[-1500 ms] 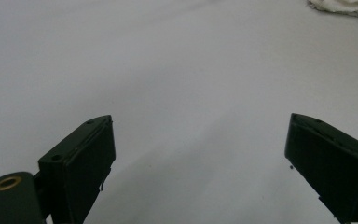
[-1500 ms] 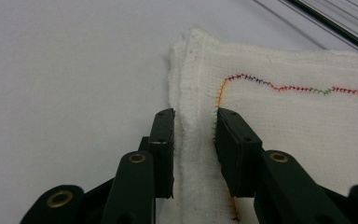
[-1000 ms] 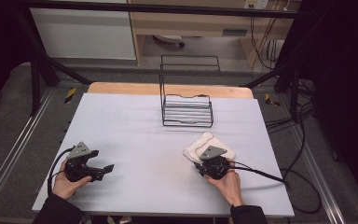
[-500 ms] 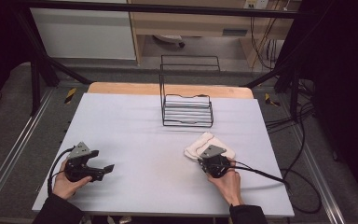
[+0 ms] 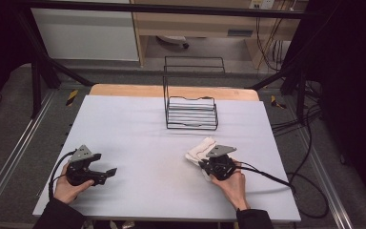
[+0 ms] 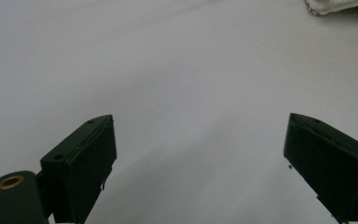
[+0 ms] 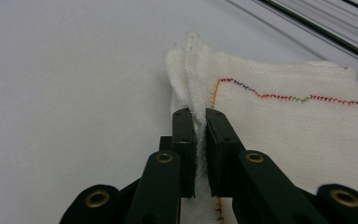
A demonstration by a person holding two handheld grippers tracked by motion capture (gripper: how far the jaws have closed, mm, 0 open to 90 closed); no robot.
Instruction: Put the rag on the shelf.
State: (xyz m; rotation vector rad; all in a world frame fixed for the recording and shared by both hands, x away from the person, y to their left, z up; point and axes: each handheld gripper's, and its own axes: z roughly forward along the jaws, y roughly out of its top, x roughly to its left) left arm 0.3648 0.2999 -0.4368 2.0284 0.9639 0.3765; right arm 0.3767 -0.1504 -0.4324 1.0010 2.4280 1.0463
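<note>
White table (image 5: 138,124) — pinched cloth (image 7: 279,121) (rainbow stitching)

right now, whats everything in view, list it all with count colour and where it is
cloth: one, white with a multicoloured stitched line, on the table's near right, a fold pinched between the right gripper's jaws
wire rack: one, black, at the far middle of the table
table: one, pale grey top with a wooden far edge
cables: several, black, on the floor to the right of the table
left gripper: one, black, near left of the table, jaws wide apart with nothing between them
right gripper: one, black, jaws have just been closing and now press on the cloth
hands: two, each holding a gripper, at the near edge
</note>
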